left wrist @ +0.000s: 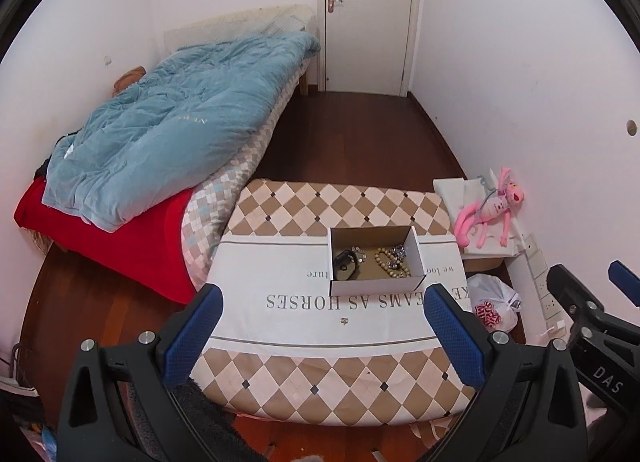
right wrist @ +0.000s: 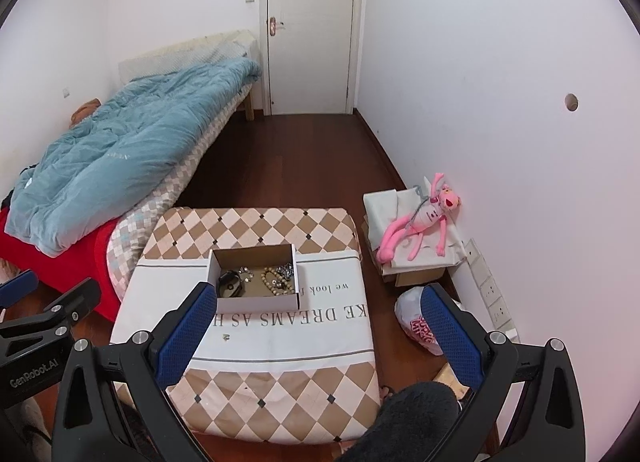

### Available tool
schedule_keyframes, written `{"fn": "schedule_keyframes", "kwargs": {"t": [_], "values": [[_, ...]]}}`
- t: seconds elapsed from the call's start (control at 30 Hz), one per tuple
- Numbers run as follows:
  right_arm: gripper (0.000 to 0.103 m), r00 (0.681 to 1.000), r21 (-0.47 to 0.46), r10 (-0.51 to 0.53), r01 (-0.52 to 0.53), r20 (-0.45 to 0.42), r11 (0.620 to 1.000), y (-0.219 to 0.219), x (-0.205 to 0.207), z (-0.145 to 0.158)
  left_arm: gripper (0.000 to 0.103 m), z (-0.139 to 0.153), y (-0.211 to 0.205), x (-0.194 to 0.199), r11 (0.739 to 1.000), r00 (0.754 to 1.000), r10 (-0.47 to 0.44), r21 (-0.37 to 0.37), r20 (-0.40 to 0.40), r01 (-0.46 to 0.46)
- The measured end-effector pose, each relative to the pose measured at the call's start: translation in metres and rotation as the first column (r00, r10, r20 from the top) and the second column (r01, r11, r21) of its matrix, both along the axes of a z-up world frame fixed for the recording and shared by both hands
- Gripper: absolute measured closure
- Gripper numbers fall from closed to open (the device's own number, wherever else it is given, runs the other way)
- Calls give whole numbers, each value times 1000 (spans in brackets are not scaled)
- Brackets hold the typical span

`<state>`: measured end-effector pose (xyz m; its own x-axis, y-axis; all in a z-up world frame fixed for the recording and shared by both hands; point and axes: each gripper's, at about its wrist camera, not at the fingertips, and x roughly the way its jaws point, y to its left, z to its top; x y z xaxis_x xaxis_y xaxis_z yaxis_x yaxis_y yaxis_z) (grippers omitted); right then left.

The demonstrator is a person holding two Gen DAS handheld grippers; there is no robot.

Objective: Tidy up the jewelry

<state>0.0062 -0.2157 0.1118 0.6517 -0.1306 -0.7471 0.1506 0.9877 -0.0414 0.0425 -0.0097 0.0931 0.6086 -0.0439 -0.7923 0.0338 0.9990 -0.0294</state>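
Observation:
A small open cardboard box point(left wrist: 375, 285) point(right wrist: 256, 301) stands on a low table covered by a checkered cloth point(left wrist: 320, 382) point(right wrist: 280, 402). In the box lie a wooden bead bracelet point(left wrist: 390, 262) point(right wrist: 271, 282), a black band point(left wrist: 345, 261) point(right wrist: 229, 282) and sparkly crystal pieces point(left wrist: 399, 251) point(right wrist: 285, 271). A tiny metal item point(right wrist: 226, 337) lies on the cloth in front of the box. My left gripper point(left wrist: 322, 304) is open and empty, above the table's near side. My right gripper point(right wrist: 318, 304) is open and empty, to the right of the left one.
A bed with a blue quilt point(left wrist: 168, 134) and red blanket point(left wrist: 120, 246) is to the left. A pink plush toy point(left wrist: 496, 206) point(right wrist: 420, 222) lies on a box by the right wall. A plastic bag point(left wrist: 494, 308) point(right wrist: 416, 322) sits on the floor. A closed door point(left wrist: 366, 14) is at the back.

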Motion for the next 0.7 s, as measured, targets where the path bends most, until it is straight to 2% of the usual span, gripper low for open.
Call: {"fn": "schedule_keyframes", "kwargs": {"t": [0.13,0.37,0.7], "values": [[0,999,14,-8,9,-48,1000,-4,21,-14,1,-10,-2,15,1000,999,15,7,-36,-15],[0,996,-8,-22,21,-82,1000,-8,59,-30,1,-31,-2,47,999,995,36,10,-98,-36],[0,982,3,2,-2,-191,1000,-9,117,-70,1,-65,-8,96,1000,979,23,22,-203,-19]]}}
